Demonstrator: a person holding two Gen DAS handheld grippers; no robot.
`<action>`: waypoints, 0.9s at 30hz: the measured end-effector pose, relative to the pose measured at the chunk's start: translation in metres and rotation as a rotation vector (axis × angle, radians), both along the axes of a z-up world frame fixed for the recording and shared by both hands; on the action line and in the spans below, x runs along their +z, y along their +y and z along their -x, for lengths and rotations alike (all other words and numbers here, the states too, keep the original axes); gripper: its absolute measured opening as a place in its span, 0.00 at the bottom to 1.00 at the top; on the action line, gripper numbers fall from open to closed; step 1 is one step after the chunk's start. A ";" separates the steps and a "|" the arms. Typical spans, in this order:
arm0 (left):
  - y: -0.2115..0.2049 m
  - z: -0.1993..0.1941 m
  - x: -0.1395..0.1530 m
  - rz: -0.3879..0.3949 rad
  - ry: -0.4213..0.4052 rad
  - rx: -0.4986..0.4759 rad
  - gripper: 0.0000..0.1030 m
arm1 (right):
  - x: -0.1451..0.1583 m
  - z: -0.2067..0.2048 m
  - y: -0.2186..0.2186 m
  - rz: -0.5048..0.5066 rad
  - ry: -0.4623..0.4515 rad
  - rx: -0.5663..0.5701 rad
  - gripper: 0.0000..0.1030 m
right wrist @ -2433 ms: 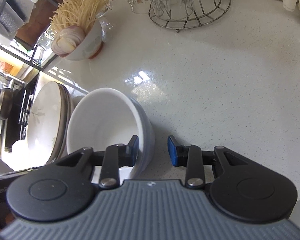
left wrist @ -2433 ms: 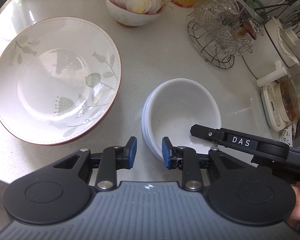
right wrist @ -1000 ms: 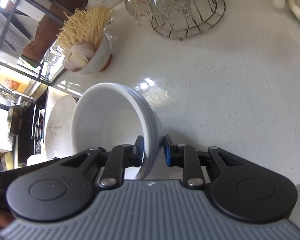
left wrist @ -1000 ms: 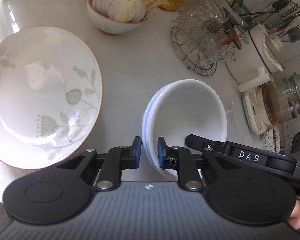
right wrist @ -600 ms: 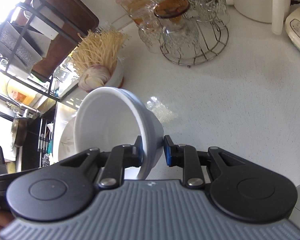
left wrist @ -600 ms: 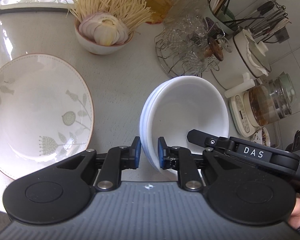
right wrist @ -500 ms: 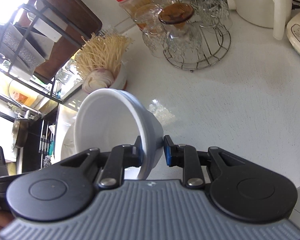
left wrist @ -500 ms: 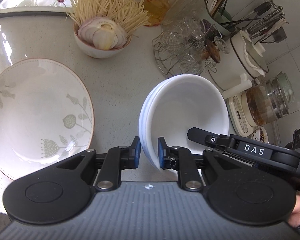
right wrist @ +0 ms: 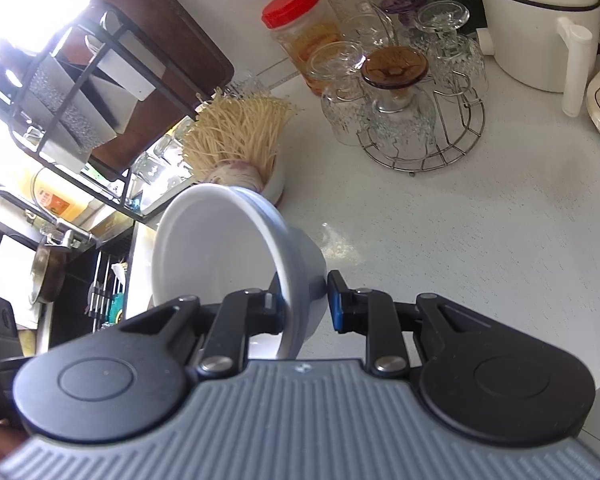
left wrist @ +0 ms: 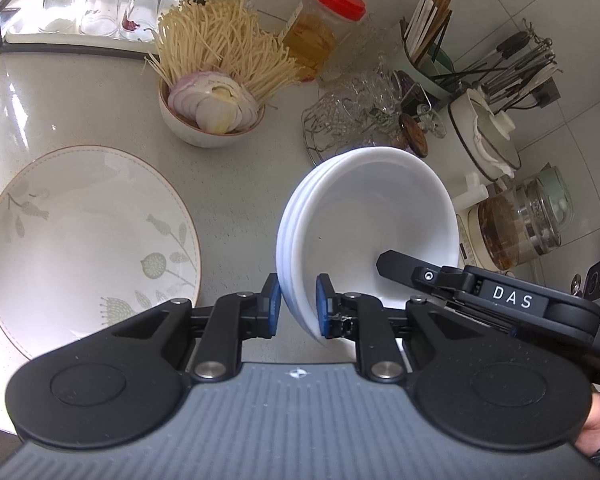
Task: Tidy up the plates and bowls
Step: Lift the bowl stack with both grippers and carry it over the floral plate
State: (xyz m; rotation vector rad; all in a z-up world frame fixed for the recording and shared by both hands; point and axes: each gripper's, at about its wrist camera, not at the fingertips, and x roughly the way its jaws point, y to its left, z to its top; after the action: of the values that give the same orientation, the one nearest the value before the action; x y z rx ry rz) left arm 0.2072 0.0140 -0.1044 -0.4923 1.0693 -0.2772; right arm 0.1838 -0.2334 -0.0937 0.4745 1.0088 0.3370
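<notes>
A stack of white bowls [left wrist: 364, 216] is held up off the counter. My left gripper [left wrist: 297, 308] is shut on the stack's near rim. My right gripper [right wrist: 304, 304] is shut on the opposite rim of the white bowls [right wrist: 228, 248]; its black finger also shows inside the bowl in the left wrist view [left wrist: 416, 276]. A large floral plate [left wrist: 84, 240] lies flat on the counter to the left, below the stack's height.
A bowl of noodles and onion slices [left wrist: 212, 108] stands behind the plate. A wire rack of glasses [right wrist: 412, 120], a red-lidded jar [right wrist: 300, 36], a white kettle [right wrist: 540, 28] and a utensil holder [left wrist: 428, 60] line the back. A tray of glasses [left wrist: 84, 4] is far left.
Both grippers closed on the bowl stack's rims and lifted it off the counter; the counter, plate and back items now appear farther below.
</notes>
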 end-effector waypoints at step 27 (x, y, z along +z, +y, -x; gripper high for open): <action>0.083 0.038 0.002 -0.024 -0.027 0.159 0.20 | 0.003 -0.005 0.091 -0.003 -0.017 0.145 0.24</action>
State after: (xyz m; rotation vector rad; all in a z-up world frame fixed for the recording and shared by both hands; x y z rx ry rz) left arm 0.1689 0.0974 -0.1028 -0.5472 1.0004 -0.1304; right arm 0.1891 -0.1423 -0.0909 0.4020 1.0289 0.4712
